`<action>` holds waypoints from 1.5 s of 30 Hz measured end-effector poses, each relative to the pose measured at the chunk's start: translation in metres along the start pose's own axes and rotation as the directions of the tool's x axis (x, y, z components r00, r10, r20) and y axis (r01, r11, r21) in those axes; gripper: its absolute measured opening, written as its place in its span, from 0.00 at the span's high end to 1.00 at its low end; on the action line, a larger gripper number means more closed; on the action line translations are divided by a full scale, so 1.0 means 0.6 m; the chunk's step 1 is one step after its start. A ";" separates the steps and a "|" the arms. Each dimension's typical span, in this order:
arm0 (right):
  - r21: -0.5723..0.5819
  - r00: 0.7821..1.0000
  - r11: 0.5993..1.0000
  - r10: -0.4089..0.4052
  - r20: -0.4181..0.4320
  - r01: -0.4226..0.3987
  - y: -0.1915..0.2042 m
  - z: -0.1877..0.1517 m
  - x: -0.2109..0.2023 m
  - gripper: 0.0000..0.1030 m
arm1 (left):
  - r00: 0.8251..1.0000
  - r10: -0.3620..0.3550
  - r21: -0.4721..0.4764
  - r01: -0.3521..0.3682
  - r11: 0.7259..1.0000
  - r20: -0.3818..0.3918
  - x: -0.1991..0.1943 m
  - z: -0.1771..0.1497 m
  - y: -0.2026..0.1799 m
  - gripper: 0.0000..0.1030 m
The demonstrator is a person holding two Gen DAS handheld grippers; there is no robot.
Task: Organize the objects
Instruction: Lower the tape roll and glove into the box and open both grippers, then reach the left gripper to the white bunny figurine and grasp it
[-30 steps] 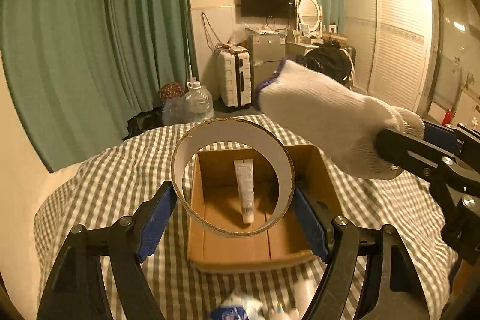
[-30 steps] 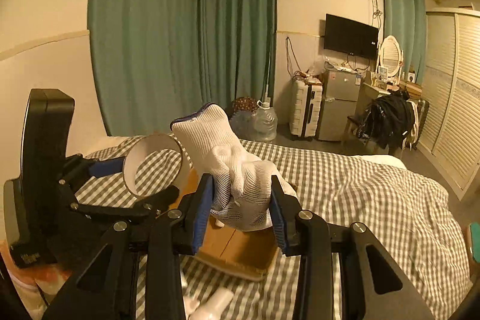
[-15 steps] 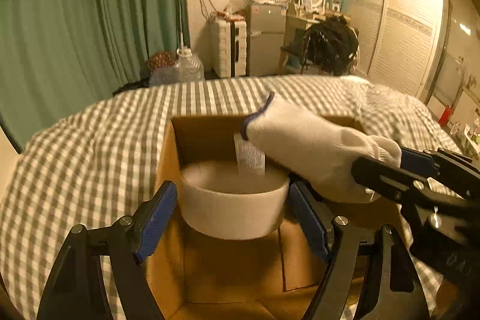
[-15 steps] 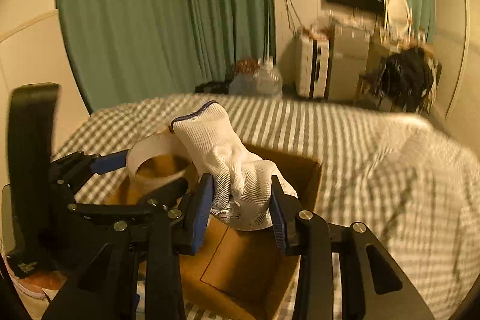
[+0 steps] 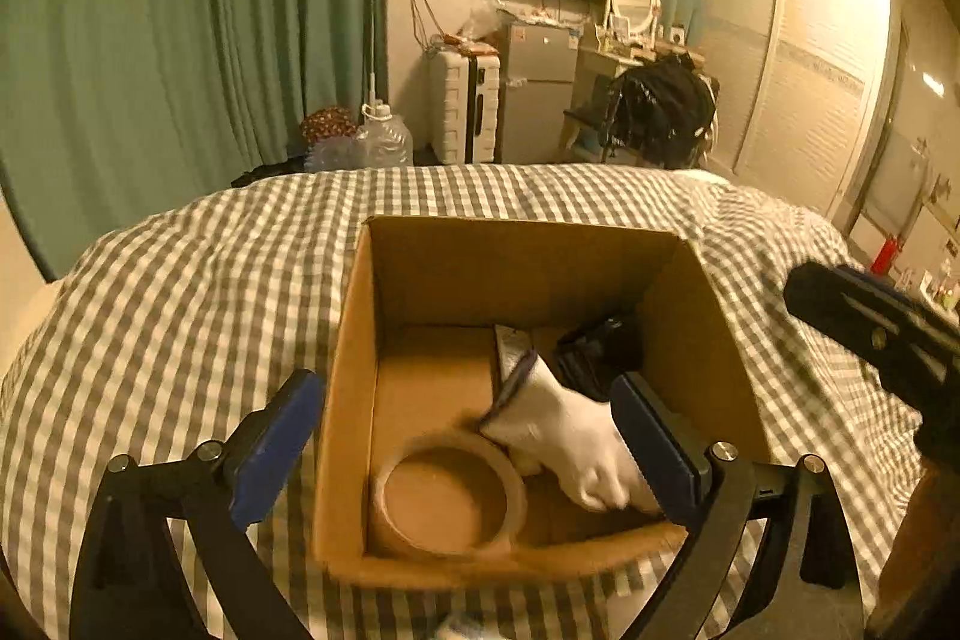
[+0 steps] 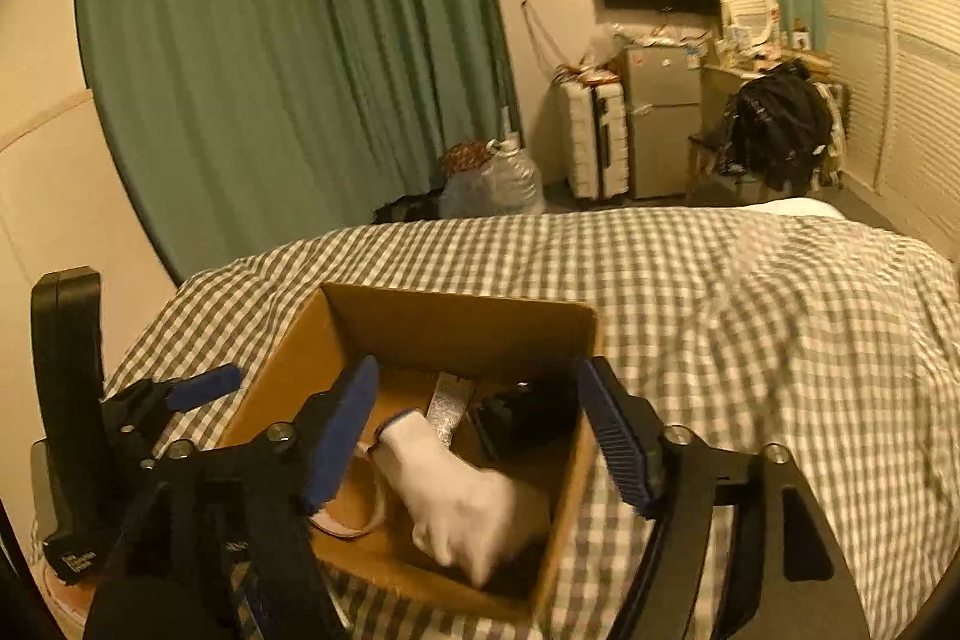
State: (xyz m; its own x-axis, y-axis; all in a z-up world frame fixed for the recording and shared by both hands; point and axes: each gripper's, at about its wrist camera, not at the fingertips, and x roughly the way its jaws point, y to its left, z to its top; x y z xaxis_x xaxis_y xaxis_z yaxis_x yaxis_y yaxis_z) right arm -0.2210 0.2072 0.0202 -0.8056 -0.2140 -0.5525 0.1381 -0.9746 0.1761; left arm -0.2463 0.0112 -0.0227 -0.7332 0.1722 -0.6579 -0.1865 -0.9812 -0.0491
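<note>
An open cardboard box [image 5: 522,229] [image 6: 456,298] sits on the checked bed. Inside it a cardboard tape roll [image 5: 447,496] [image 6: 354,511] lies flat at the near left. A white glove [image 5: 564,436] [image 6: 456,496] lies beside it. Behind them are a silver tube [image 5: 513,346] [image 6: 450,406] and a black object [image 5: 594,358] [image 6: 522,418]. My left gripper [image 5: 465,445] hovers over the box, its jaws opening wide, clear of the roll. My right gripper [image 6: 480,436] hangs above the glove, its jaws opening, pads off the glove.
The grey-checked bedspread [image 5: 180,292] spreads around the box. Beyond the bed are green curtains [image 5: 180,10], a water jug [image 5: 384,142], a white suitcase [image 5: 465,106], a small fridge [image 5: 537,88] and a chair with a black bag [image 5: 660,112]. Something white [image 5: 456,625] lies near the front edge.
Both grippers came down over the box. The left let go of the roll and the right let go of the glove; both now lie inside the box, and the jaws have spread.
</note>
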 end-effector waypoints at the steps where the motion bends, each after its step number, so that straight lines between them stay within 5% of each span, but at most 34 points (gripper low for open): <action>1: 0.009 1.000 1.000 -0.010 0.009 0.010 0.007 -0.003 -0.014 0.24 | 1.000 -0.004 -0.008 0.004 1.000 0.006 -0.010 -0.007 0.001 0.03; 12: 0.064 1.000 0.998 -0.005 -0.010 0.006 0.025 -0.085 -0.119 0.18 | 0.999 0.017 -0.044 -0.015 0.999 0.040 -0.118 -0.072 -0.001 0.03; 22: -0.027 0.997 0.997 -0.078 -0.010 0.078 0.054 -0.146 -0.179 0.18 | 0.996 0.084 -0.082 -0.081 0.993 0.033 -0.166 -0.157 0.016 0.03; 33: -0.080 0.988 0.993 -0.098 -0.117 0.089 0.053 -0.202 -0.158 0.18 | 0.992 0.073 -0.044 -0.078 0.996 -0.104 -0.122 -0.253 -0.009 0.03; 42: -0.060 0.976 0.995 -0.093 -0.198 0.082 0.036 -0.225 -0.128 0.18 | 0.982 0.019 -0.025 -0.024 0.999 -0.188 -0.086 -0.281 -0.049 0.03; 45: -0.052 0.971 0.996 -0.086 -0.221 0.076 0.032 -0.231 -0.118 0.18 | 0.977 0.009 -0.009 -0.011 1.000 -0.214 -0.074 -0.287 -0.061 0.11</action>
State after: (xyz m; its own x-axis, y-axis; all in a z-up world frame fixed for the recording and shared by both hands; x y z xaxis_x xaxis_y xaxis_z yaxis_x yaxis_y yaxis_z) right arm -0.0815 0.1943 -0.0501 -0.6670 -0.1388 -0.7320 0.1060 -0.9902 0.0911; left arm -0.0943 0.0245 -0.1209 -0.5778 0.1412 -0.8039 -0.1723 -0.9838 -0.0489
